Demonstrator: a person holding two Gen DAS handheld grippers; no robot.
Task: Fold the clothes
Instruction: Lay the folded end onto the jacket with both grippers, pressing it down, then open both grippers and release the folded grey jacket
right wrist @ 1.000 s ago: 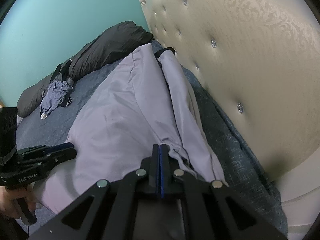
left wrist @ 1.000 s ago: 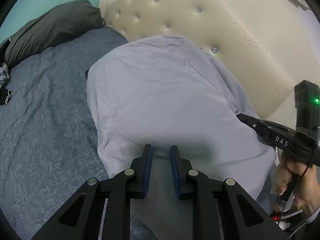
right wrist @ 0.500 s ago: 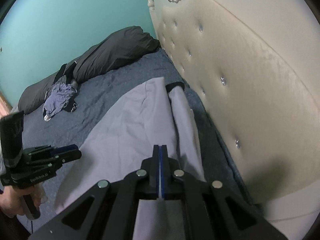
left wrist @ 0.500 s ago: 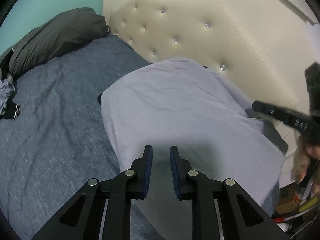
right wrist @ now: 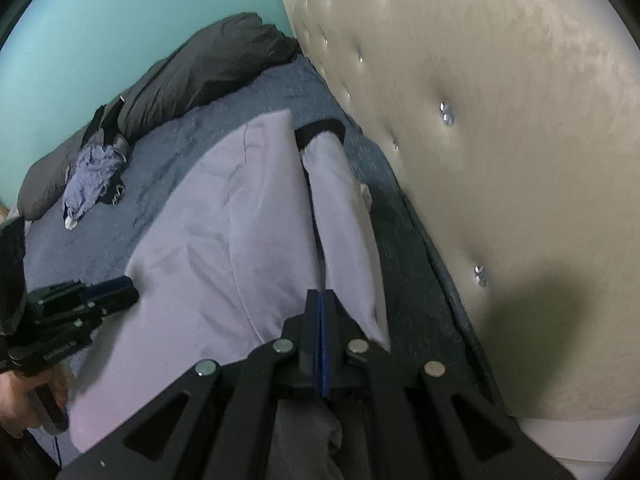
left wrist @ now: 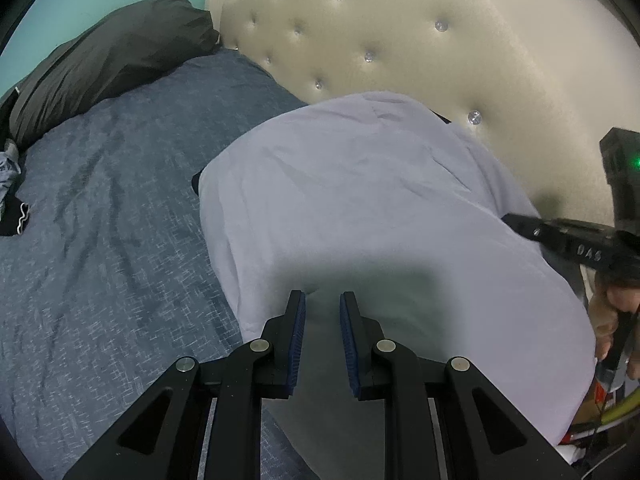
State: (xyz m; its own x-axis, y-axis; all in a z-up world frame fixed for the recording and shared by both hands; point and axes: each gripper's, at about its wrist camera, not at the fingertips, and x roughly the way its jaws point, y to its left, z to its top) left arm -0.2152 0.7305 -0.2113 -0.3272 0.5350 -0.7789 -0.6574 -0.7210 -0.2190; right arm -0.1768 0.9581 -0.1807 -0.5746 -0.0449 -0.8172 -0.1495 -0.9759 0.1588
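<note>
On the near edge of the bed, the left gripper (left wrist: 322,308) stands with its blue-padded black jaws a narrow gap apart over the hem of the pale lilac, soft cotton garment (left wrist: 360,208); whether cloth is pinched between the pads cannot be told from its own view, since the fabric simply fills the gap behind them. Beside it, toward the headboard side, the right gripper (right wrist: 321,300) has its jaws pressed fully together, with the lilac cloth bunched beneath them and running away from the tips, so it appears clamped on the garment's edge. A hand (left wrist: 612,320) grips its black handle in the left view. The garment lies spread across the dark blue, mottled woven bedspread (left wrist: 100,240), its main body broad and lightly creased, with a long sleeve ending in a black cuff (right wrist: 320,130) lying along the side nearest the cream, button-tufted padded headboard (left wrist: 400,40). Farther off, a crumpled heap of blue-grey clothing (right wrist: 90,176) rests on the bedspread, just in front of a long dark grey pillow (right wrist: 192,76) lying against the turquoise painted wall (right wrist: 120,20).
</note>
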